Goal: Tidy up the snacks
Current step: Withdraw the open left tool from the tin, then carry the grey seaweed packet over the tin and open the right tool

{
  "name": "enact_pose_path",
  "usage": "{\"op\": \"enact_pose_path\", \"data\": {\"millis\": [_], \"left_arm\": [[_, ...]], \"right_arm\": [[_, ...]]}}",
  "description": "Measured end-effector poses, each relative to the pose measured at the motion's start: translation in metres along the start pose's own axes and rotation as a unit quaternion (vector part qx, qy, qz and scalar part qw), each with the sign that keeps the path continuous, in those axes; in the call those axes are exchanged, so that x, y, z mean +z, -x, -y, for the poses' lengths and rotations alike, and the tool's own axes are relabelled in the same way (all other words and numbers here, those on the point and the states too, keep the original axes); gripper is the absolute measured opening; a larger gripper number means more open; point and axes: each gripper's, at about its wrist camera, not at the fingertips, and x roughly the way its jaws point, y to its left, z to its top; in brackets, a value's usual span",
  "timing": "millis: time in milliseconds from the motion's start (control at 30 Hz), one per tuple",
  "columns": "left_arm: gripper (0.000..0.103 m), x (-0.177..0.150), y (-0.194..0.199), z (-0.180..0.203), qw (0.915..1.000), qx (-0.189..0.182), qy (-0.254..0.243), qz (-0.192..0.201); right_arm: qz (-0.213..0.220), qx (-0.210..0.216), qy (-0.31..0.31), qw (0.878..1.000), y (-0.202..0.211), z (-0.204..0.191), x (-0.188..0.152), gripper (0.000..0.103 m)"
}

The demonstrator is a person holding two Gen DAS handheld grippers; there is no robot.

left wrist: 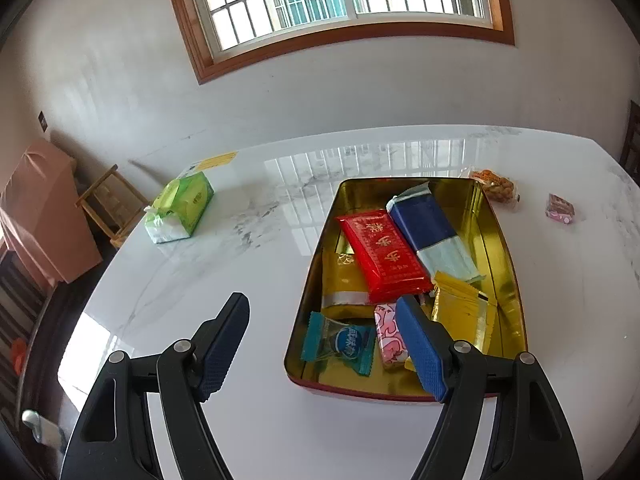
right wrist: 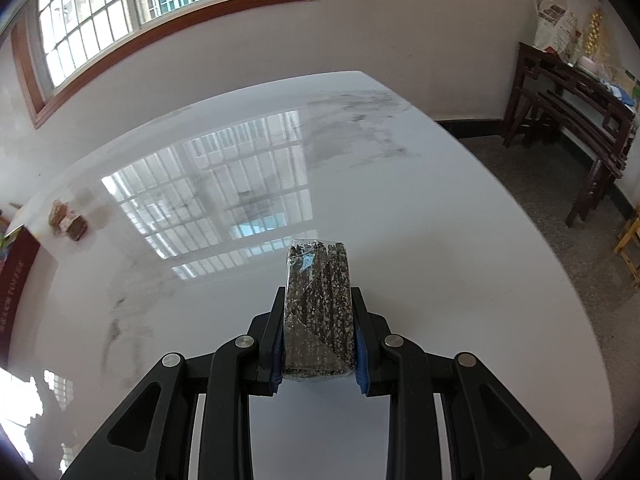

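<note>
The right claw point(right wrist: 318, 344) is clenched on a dark speckled snack bar point(right wrist: 319, 308) in clear wrap, held above the white bench point(right wrist: 400, 208). The left claw point(left wrist: 320, 344) is spread wide and grips nothing; its right finger point(left wrist: 420, 352) hangs over the near end of a gold tin point(left wrist: 506, 264). Inside the tin lie a red packet point(left wrist: 382, 254), a blue packet point(left wrist: 430, 232), yellow packets point(left wrist: 464, 308), a pink candy point(left wrist: 388, 334) and a teal candy point(left wrist: 340, 340). To the right of the tin on the bench sit a bag of nuts point(left wrist: 496, 188) and a small pink sweet point(left wrist: 560, 208); far left lies a green tissue pack point(left wrist: 180, 206).
</note>
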Motion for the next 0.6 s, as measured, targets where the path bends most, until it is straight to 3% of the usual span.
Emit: {"op": "enact_pose_path", "data": {"millis": [467,600], "left_arm": [[0.076,-0.016,0.004,-0.006,0.9996,0.003,-0.012,0.026],[0.076,-0.021,0.004,-0.006,0.9994,-0.017,-0.008,0.031]], "right_arm": [[-0.019,0.091,0.01,0.996,0.007,-0.082,-0.013,0.024],[-0.02,0.128,0.015,0.991,0.015,-0.114,-0.01,0.024]]}}
